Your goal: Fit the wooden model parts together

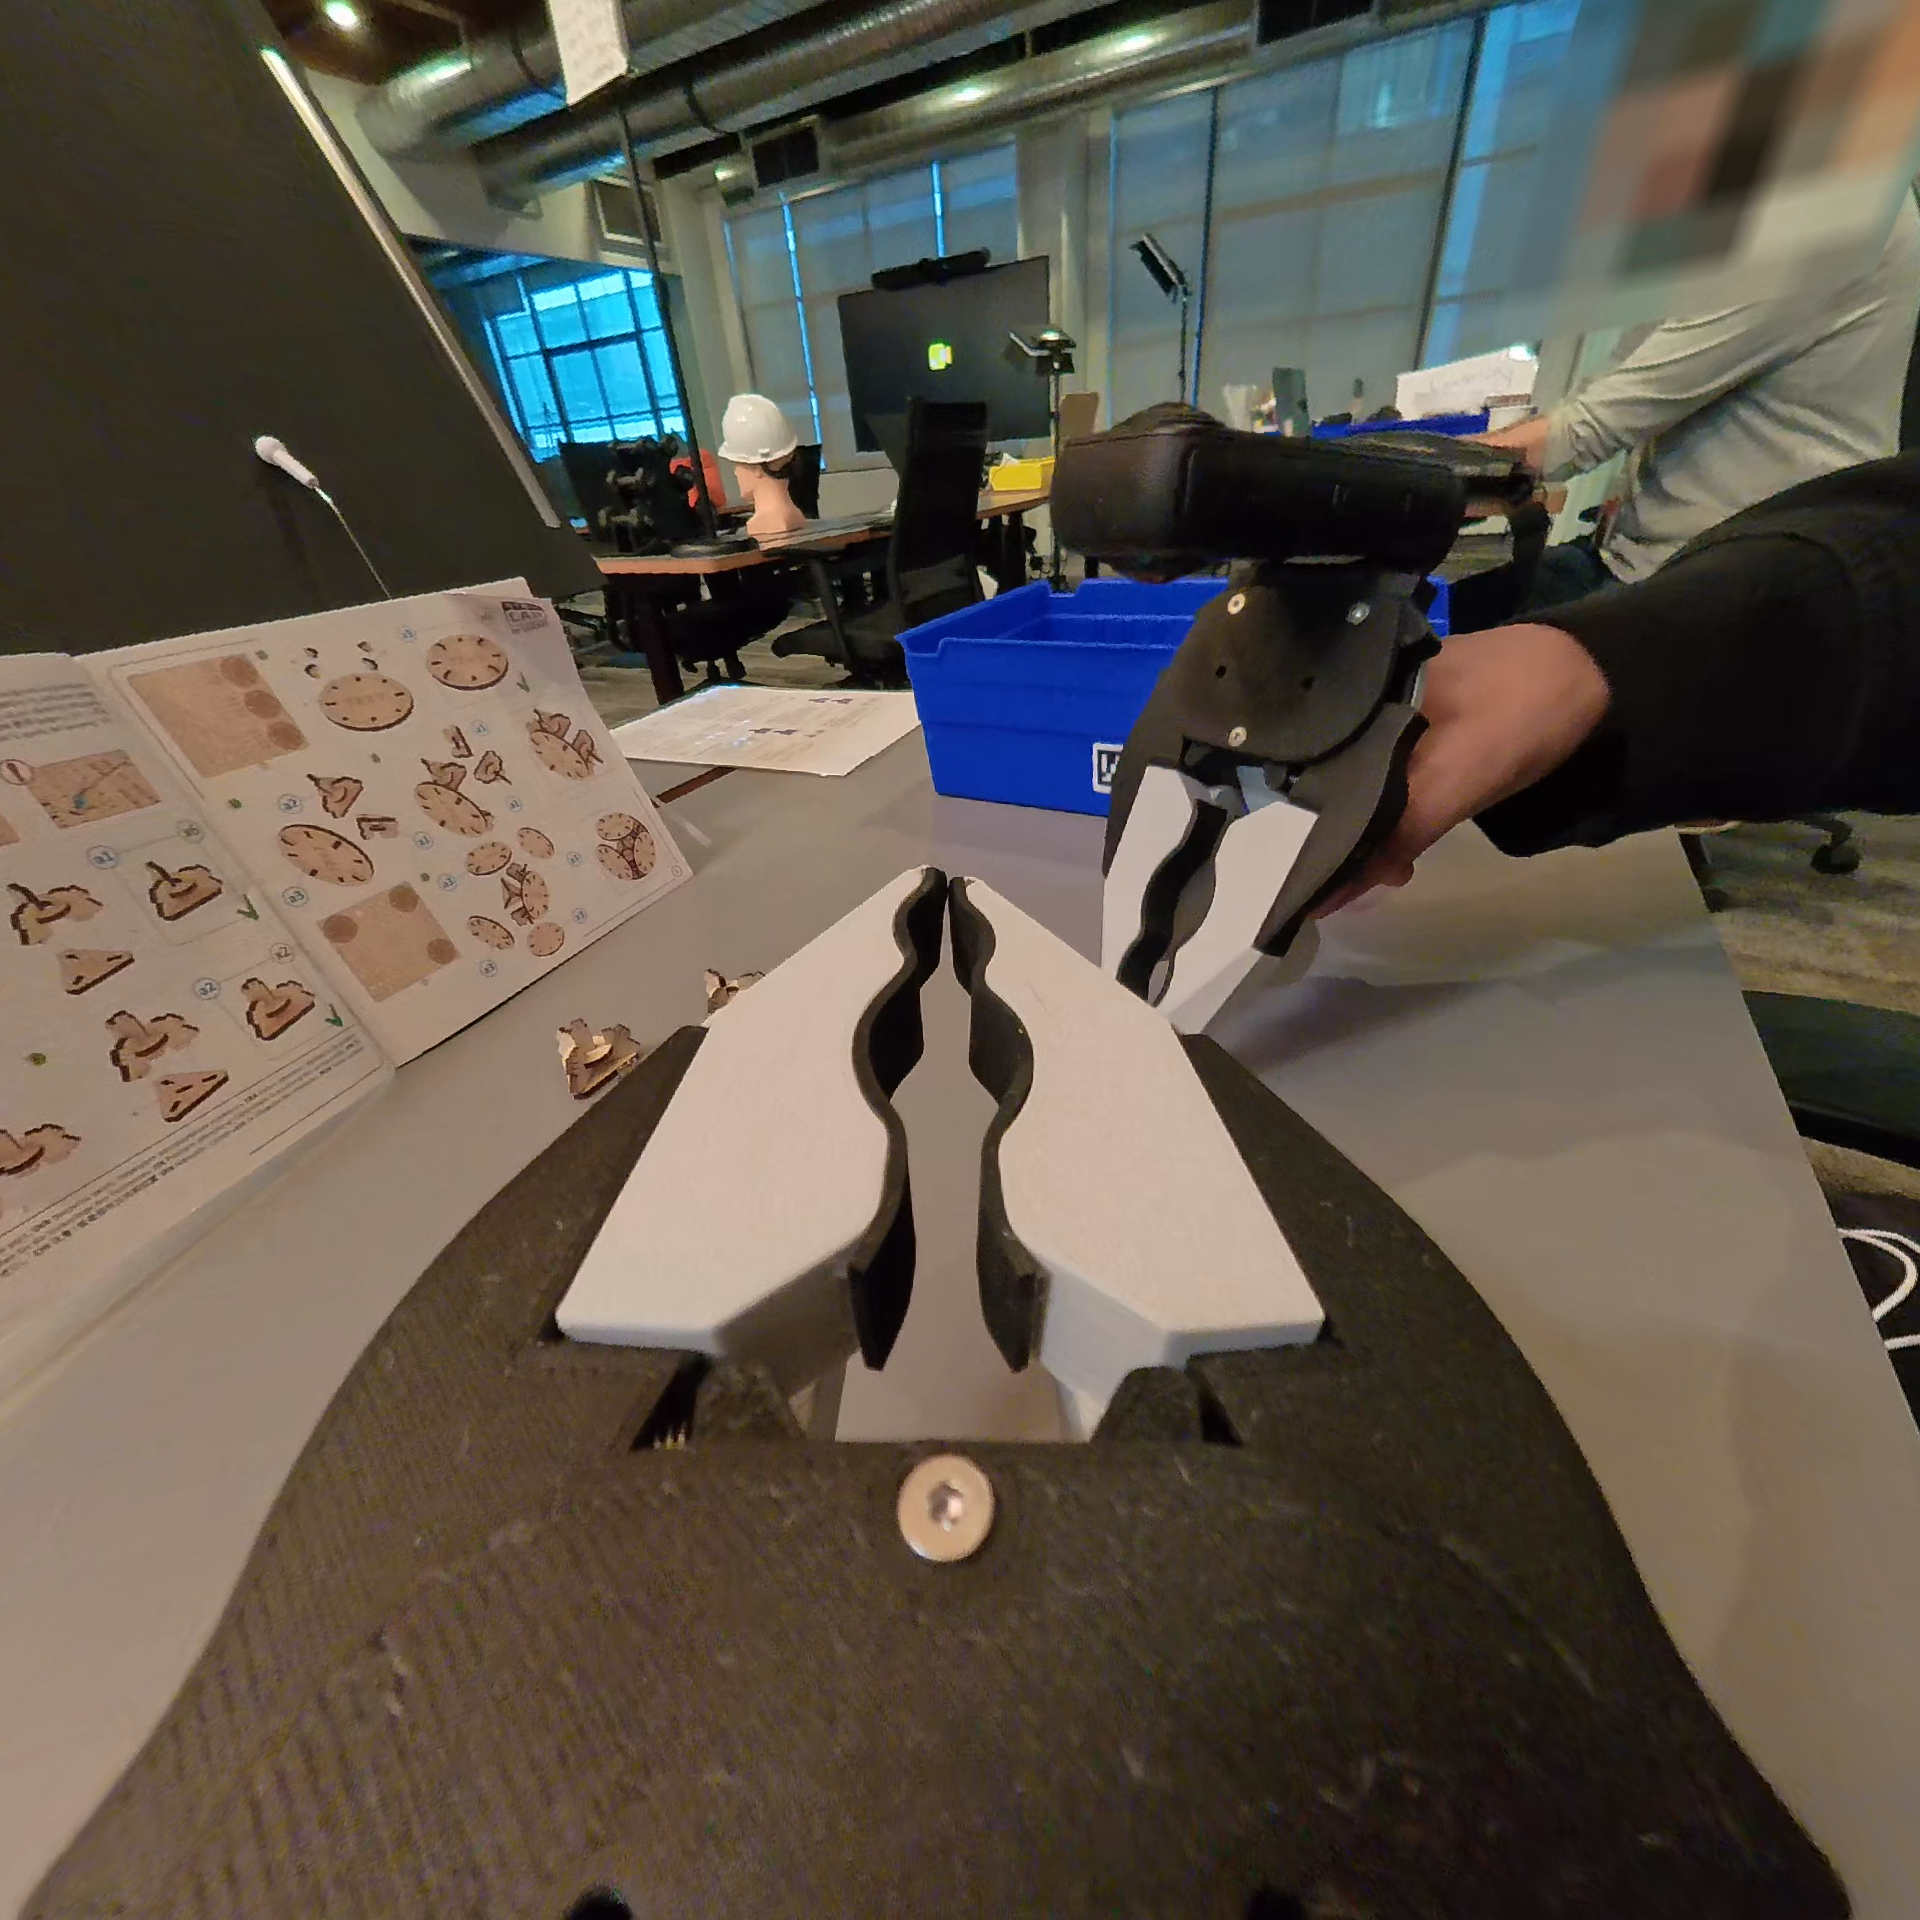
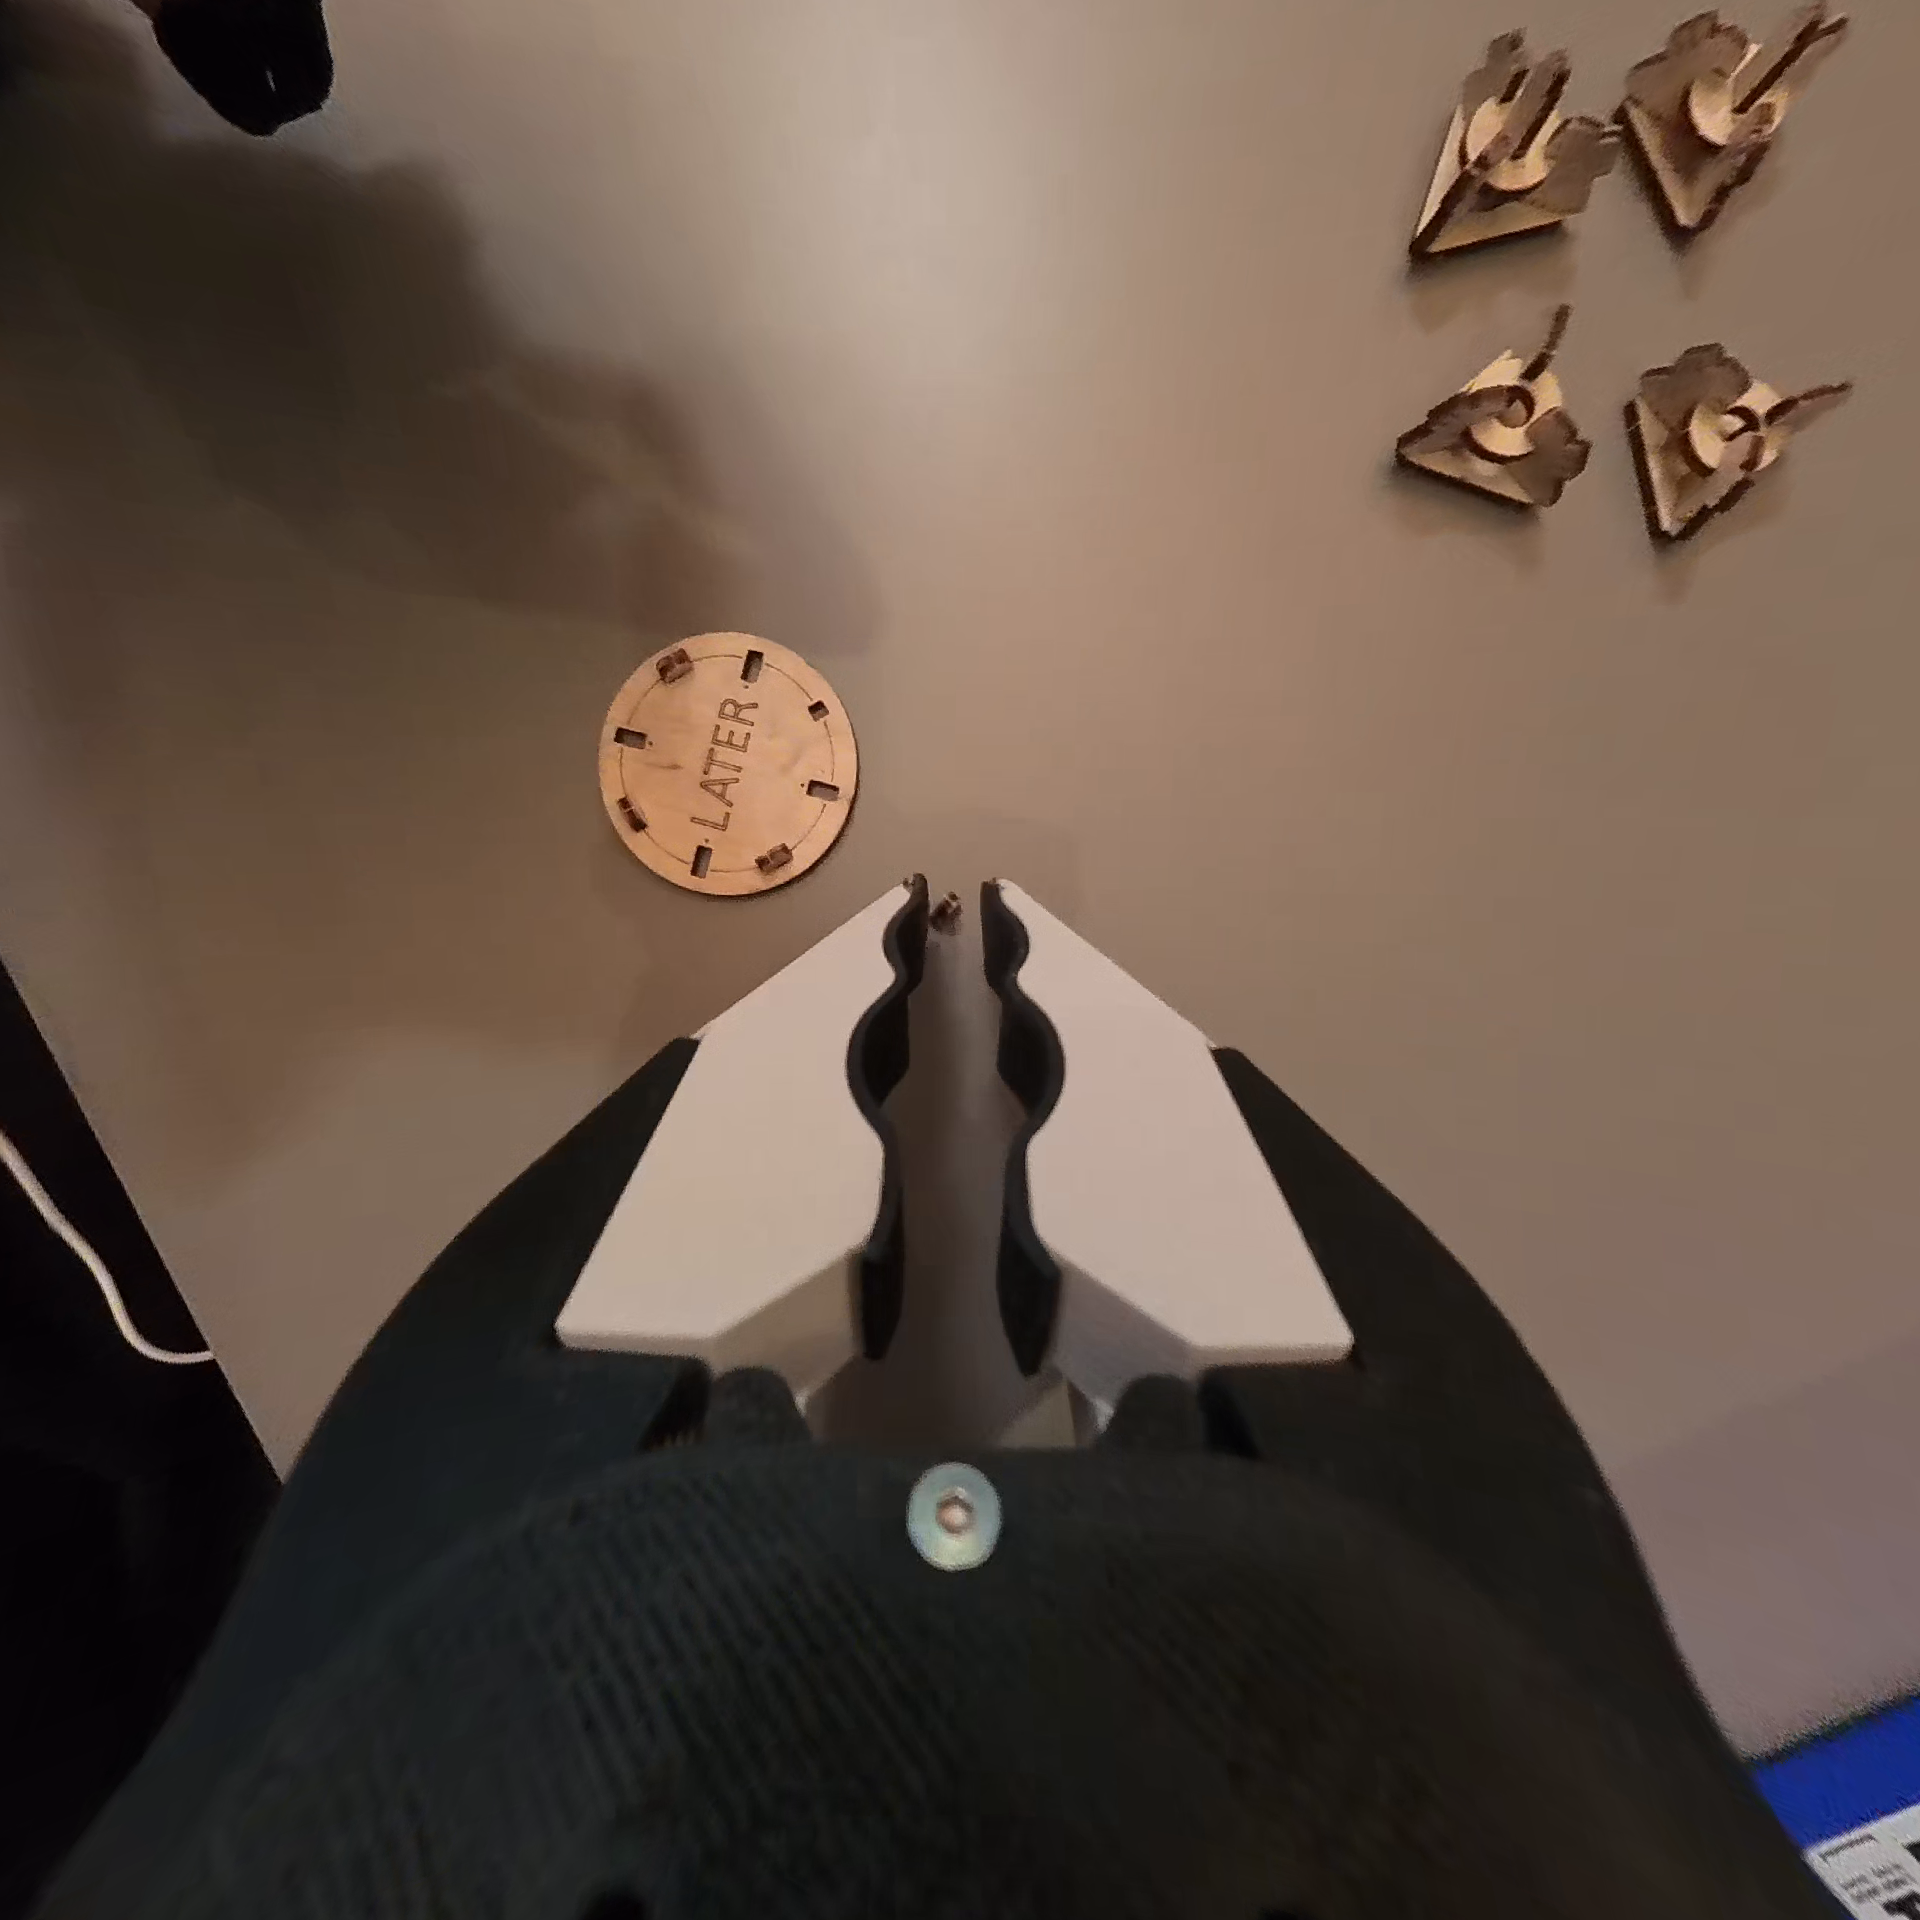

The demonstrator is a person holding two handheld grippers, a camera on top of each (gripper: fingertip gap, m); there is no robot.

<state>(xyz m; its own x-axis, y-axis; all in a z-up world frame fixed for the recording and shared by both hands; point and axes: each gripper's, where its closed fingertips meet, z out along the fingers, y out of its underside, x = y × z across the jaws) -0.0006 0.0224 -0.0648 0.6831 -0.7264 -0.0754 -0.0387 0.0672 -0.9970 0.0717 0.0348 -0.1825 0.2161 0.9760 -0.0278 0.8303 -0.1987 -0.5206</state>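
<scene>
Left gripper (image 1: 948, 902): tips closed together, nothing between the pads, held low over the grey table (image 1: 790, 831). Just left of its body, two small wooden assemblies (image 1: 594, 1055) on the table; beyond them an open instruction booklet (image 1: 312, 831) propped at a slant, its lower edge on the table surface. Right of the left gripper, right gripper (image 2: 954, 896) angled down toward the table in a hand (image 1: 1496, 748) with black sleeve. Right gripper jaws slightly apart; a tiny wooden piece (image 2: 945, 910) seen in the gap, close to the left pad, clear of the right pad; not gripped, whether it rests on the table cannot be told. Round wooden disc (image 2: 729, 764) with slots near its rim lying flat just ahead and left of the right tips, apart from them. Wide bare table ahead and right of the disc; four wooden assemblies (image 2: 1621, 270) grouped well off to the upper right. Table edge running along the right side in the left wrist view, carpet beyond. Farther back: blue bin (image 1: 1029, 686) behind the right gripper, loose paper sheet (image 1: 769, 727) beside it near the table's far edge.
</scene>
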